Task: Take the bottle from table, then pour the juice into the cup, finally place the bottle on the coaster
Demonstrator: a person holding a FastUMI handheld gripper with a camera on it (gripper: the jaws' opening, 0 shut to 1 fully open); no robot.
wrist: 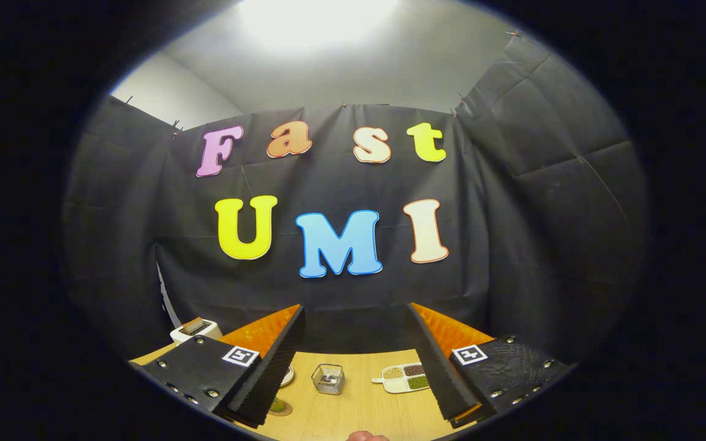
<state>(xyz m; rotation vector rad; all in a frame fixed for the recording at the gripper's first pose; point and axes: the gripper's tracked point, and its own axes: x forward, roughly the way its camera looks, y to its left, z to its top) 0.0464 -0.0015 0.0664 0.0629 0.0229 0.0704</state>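
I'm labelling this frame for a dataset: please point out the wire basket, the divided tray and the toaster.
wire basket (328, 378): gripper view, its front mesh wall.
divided tray (403, 386): gripper view, its pale front rim.
toaster (195, 331): gripper view, its top.

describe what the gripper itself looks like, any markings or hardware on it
The gripper has two long wedge-shaped fingers with ribbed inner faces. Each sits on a dark textured plate studded with round metal screws, and each plate carries a small square black-and-white marker tag. The fingers stand apart with nothing between them.
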